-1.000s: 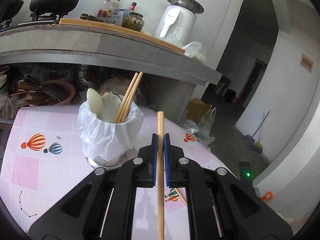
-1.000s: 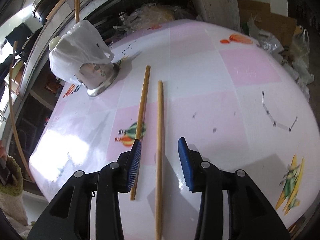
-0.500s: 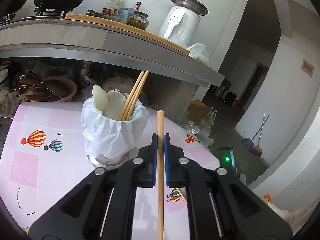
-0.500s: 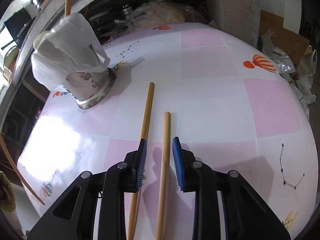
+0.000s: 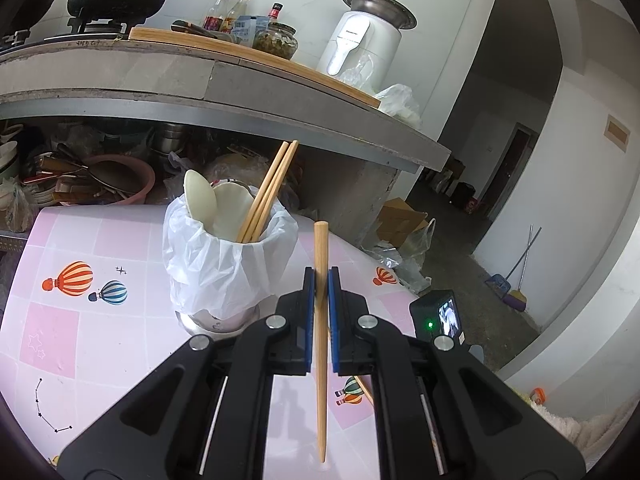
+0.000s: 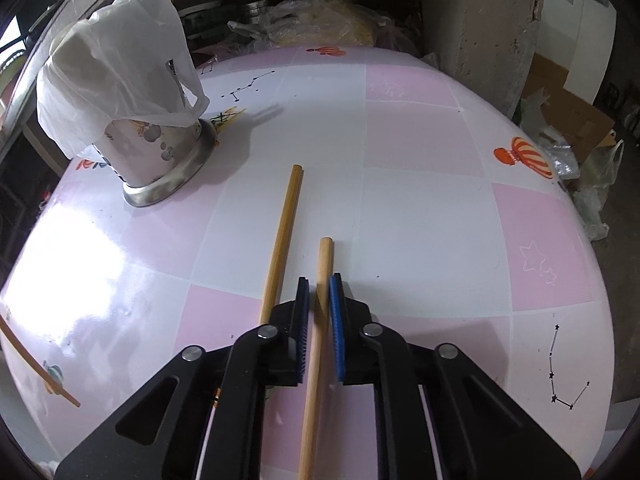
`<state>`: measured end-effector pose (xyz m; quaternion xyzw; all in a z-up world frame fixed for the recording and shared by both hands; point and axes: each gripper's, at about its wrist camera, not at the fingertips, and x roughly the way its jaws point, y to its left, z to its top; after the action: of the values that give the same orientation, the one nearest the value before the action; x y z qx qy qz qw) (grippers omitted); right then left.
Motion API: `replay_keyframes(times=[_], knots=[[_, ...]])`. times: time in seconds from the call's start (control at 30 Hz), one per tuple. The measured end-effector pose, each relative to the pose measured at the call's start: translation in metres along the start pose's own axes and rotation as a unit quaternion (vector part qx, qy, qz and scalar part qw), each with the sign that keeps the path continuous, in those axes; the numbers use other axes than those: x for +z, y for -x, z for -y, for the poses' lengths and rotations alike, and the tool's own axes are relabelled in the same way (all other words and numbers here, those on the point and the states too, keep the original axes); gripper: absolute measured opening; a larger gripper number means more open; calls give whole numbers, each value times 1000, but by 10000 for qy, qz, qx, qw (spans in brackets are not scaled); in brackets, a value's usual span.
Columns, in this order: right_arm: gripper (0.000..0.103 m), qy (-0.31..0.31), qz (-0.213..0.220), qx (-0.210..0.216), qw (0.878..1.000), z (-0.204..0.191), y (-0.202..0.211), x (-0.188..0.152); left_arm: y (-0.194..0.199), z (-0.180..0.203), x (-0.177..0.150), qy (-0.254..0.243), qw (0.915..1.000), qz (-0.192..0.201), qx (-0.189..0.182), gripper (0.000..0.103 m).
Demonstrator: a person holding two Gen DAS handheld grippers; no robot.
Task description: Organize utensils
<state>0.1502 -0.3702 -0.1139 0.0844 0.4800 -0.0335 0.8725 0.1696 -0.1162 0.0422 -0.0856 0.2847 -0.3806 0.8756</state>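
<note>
Light wooden chopstick is clamped between the blue pads of the left gripper, held above the table w/ its blunt end up and forward, thin tip back toward the camera. Just beyond and left of it stands the steel utensil cup lined w/ a white plastic bag; two more wooden chopsticks and two cream plastic spoons lean inside.

Second loose wooden chopstick lies on the pink-and-white checked tablecloth; the right gripper has just been closing its jaws and they now sit pinched on that stick, both pads against it. A third wooden chopstick lies just beside, left of the left finger, roughly parallel, not touching. The bagged cup is further off, upper left.

Behind: grey concrete counter w/ a white appliance on top.
</note>
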Motion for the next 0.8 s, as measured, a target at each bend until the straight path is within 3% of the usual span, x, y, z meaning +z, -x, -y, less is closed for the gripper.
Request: replay_keyframes(times=[0.43,0.8], knots=[[7,-455,141,272,9985,10,6,-6,-1,0,0,-49,10000,-11,42,6],[7,-800,827,465,9923,31,69,-4,1,5,1,-87,9999,12,58,6]])
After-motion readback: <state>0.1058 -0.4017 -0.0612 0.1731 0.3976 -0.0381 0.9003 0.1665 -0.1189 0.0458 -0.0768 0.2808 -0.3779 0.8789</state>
